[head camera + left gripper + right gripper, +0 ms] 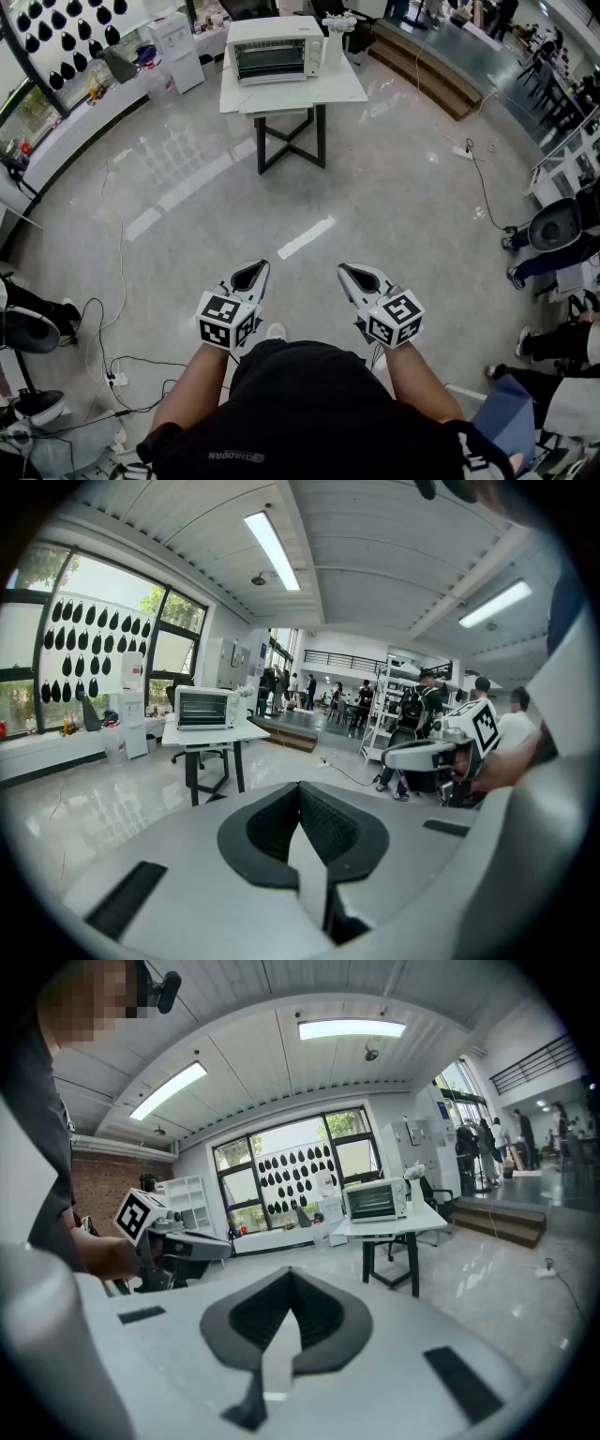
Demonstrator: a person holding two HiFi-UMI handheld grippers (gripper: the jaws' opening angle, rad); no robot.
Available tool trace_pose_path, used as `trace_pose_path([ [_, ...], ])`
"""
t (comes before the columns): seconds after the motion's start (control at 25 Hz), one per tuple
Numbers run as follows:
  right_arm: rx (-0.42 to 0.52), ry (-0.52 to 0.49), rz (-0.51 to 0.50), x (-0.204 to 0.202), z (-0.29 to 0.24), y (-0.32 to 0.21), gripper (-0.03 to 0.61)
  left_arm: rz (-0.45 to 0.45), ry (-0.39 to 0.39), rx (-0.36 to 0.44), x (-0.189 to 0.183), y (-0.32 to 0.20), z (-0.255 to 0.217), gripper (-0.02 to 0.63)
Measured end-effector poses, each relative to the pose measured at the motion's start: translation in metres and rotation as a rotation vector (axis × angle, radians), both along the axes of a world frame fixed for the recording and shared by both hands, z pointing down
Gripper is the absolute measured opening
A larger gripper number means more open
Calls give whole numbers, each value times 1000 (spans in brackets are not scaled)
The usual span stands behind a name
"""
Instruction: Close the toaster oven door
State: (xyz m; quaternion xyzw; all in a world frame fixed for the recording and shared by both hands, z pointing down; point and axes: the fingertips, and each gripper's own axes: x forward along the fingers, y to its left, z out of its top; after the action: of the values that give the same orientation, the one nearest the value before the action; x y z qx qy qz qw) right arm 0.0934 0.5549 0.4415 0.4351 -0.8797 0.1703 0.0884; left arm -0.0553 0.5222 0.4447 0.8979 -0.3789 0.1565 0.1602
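A white toaster oven (275,52) stands on a white table (345,86) far ahead across the floor; its glass door looks upright against the front. It also shows small in the left gripper view (206,708) and the right gripper view (375,1200). My left gripper (251,275) and right gripper (361,277) hover side by side just in front of my body, well short of the table. Both are shut with nothing between the jaws, which each gripper's own view confirms for the left gripper (300,787) and the right gripper (291,1274).
Polished floor lies between me and the table. Cables (108,361) trail at the lower left and another cable (483,183) at the right. A water dispenser (178,49) stands left of the table, a stepped platform (441,66) right of it. Seated people (562,244) line the right edge.
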Motion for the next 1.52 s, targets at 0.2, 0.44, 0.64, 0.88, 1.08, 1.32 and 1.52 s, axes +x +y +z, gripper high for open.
trace_pose_path([
  [0.2, 8, 3, 14, -13, -3, -21, -3, 20, -1, 15, -12, -23, -6, 2],
  [0.44, -7, 15, 27, -29, 2, -35, -3, 42, 11, -2, -22, -44, -6, 3],
  [0.64, 6, -1, 32, -45, -3, -47, -2, 84, 4, 16, -29, -54, -9, 2],
  [0.88, -44, -12, 47, -74, 6, -60, -2, 124, -14, 20, -48, -61, -6, 2],
  [1.08, -60, -6, 70, -87, 7, -63, -2, 139, 23, 8, -60, -68, -4, 2],
  [1.32, -59, 4, 55, -103, 6, -75, -2, 107, 49, -9, -73, -81, -3, 2],
  [1.52, -54, 2, 22, -109, 7, -99, -2, 84, 64, -34, -73, -97, 4, 2],
])
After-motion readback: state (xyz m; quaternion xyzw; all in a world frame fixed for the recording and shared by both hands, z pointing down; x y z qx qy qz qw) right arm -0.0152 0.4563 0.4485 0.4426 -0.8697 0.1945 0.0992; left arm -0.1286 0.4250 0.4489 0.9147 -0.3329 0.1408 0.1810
